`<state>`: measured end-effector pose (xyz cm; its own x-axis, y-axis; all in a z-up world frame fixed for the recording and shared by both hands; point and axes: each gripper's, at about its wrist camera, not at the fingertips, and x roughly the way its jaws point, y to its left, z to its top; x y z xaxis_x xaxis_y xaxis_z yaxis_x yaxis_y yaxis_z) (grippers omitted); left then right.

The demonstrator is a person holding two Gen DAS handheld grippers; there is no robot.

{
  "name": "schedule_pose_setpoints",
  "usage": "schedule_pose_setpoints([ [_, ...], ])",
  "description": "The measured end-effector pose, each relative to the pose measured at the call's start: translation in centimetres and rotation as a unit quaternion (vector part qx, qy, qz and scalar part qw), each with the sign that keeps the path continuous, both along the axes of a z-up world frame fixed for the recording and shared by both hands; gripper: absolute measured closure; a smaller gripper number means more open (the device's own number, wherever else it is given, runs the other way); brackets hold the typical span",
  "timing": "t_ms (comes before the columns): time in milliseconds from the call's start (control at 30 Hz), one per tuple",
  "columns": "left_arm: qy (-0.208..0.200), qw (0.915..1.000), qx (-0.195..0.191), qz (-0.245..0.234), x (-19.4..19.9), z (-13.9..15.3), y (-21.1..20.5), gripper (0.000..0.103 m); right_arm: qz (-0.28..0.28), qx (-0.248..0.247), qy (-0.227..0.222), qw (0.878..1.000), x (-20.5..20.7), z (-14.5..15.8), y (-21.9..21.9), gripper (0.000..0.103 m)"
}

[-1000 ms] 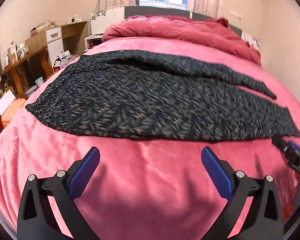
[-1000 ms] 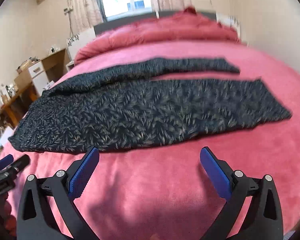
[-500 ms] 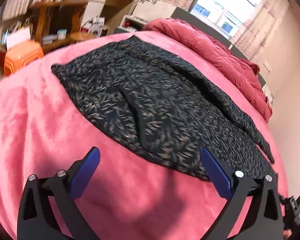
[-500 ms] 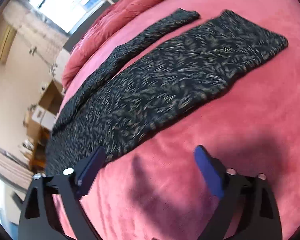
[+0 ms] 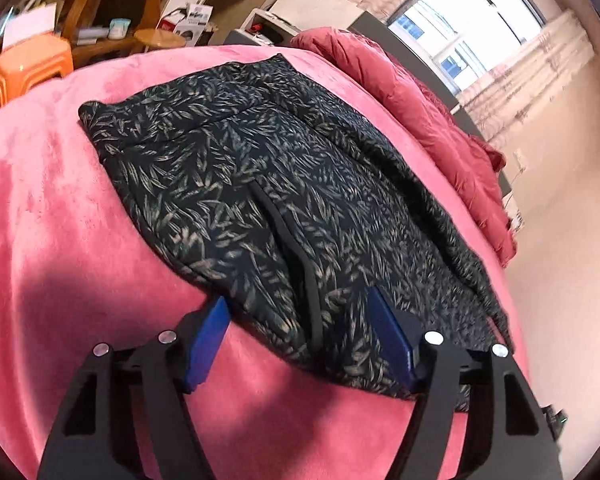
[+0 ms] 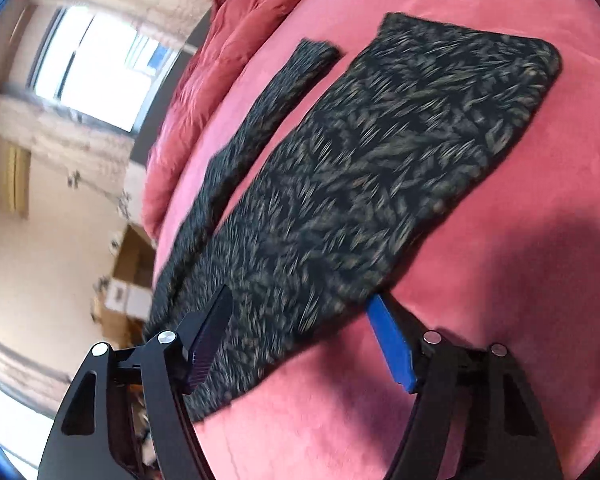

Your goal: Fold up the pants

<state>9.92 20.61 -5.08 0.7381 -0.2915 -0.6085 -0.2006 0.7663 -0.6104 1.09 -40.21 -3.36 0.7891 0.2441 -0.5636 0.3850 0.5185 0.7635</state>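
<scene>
Left wrist view: the leaf-print pants [image 5: 260,184] lie spread flat on the pink bed [image 5: 52,240], waistband toward the cluttered wooden desk [image 5: 112,12] at the far left and both legs running away toward the red duvet [image 5: 412,92] heaped at the head of the bed. My left hand-held gripper [image 5: 300,340] sits wide open at the near edge of the pants, one blue pad just off the cloth on the bed cover, the other over the fabric, with a dark seam running between them; nothing is pinched. From the right wrist view, the right hand-held gripper [image 6: 300,336] is likewise spread wide, straddling the near edge of the nearer leg, its left pad over the print and its right pad beside the hem line on the bed; the picture is blurred, so I cannot tell whether either pad touches the cloth. The two legs lie apart, a strip of bed showing between them. I judge the task barely begun: no fold is visible, and grasping, bringing one leg onto the other and folding lengthwise all remain.
</scene>
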Motion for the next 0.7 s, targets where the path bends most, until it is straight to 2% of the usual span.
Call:
schedule_pose_setpoints([
  [100,-0.003,0.9994,-0.032,0.009,0.5,-0.2,1.2,0.038,-0.023,0.011,-0.004,1.000,0.0,-0.1,-1.8,0.038],
  [133,-0.003,0.9990,-0.042,0.013,0.5,-0.3,1.6,0.041,-0.033,0.014,-0.004,0.999,0.1,-0.1,-2.5,0.039],
  [200,0.004,0.9981,-0.055,0.027,1.0,-0.7,2.4,0.054,-0.050,0.016,-0.002,0.999,0.4,-0.4,-3.9,0.051],
  [233,0.010,0.9974,-0.060,0.037,1.2,-0.9,2.8,0.066,-0.056,0.018,0.001,0.998,0.5,-0.6,-4.2,0.055],
  [267,0.021,0.9963,-0.067,0.050,1.6,-1.3,3.3,0.081,-0.063,0.022,0.002,0.998,0.7,-0.9,-4.7,0.065],
  [300,0.033,0.9955,-0.067,0.058,1.6,-1.6,3.4,0.089,-0.070,0.023,0.003,0.997,0.7,-1.0,-5.3,0.079],
  [333,0.039,0.9948,-0.074,0.059,1.8,-2.0,3.8,0.095,-0.077,0.020,0.007,0.997,0.7,-1.2,-5.7,0.087],
  [367,0.038,0.9939,-0.087,0.056,2.0,-2.1,4.1,0.097,-0.086,0.015,0.014,0.996,0.6,-1.4,-6.1,0.097],
  [467,0.026,0.9963,-0.070,0.042,1.8,-1.0,3.8,0.098,-0.098,0.041,-0.003,0.994,0.0,-1.7,-6.6,0.098],
  [700,0.001,0.9981,-0.059,0.014,-1.6,1.5,4.6,0.098,-0.101,-0.028,-0.026,0.994,-2.3,1.6,-6.2,0.099],
])
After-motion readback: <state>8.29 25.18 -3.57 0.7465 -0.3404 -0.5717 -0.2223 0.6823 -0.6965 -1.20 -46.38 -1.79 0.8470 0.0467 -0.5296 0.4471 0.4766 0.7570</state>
